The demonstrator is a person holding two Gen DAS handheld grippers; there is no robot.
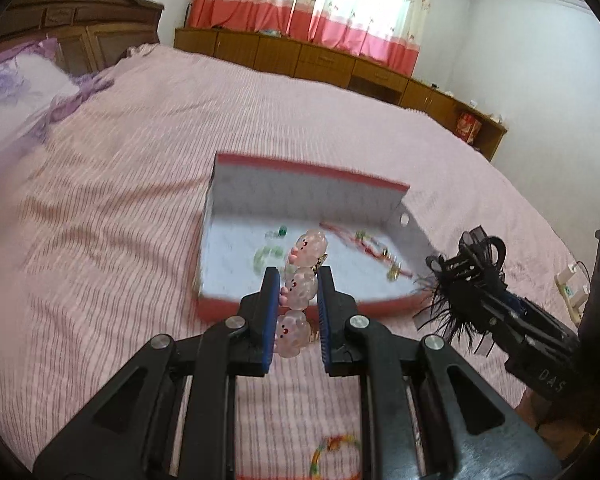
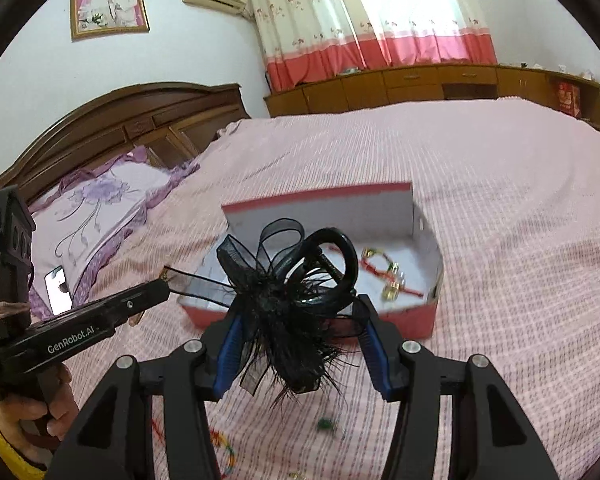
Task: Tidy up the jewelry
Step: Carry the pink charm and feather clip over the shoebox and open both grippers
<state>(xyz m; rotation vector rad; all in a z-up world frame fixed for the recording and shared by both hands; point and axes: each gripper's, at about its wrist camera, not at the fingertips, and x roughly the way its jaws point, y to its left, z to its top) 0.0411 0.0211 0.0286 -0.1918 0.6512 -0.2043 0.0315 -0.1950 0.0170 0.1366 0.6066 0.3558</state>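
Observation:
A red box with a white inside lies open on the pink bed. It holds green beads and a red cord with gold charms. My left gripper is shut on a pink cartoon-bead bracelet, held above the box's near edge. My right gripper is shut on a black feather and ribbon hair clip, just before the box; the clip also shows in the left wrist view.
A colourful bracelet and a small green bead lie on the bedspread near me. A phone rests by the purple pillow. A wooden headboard and low cabinets line the walls.

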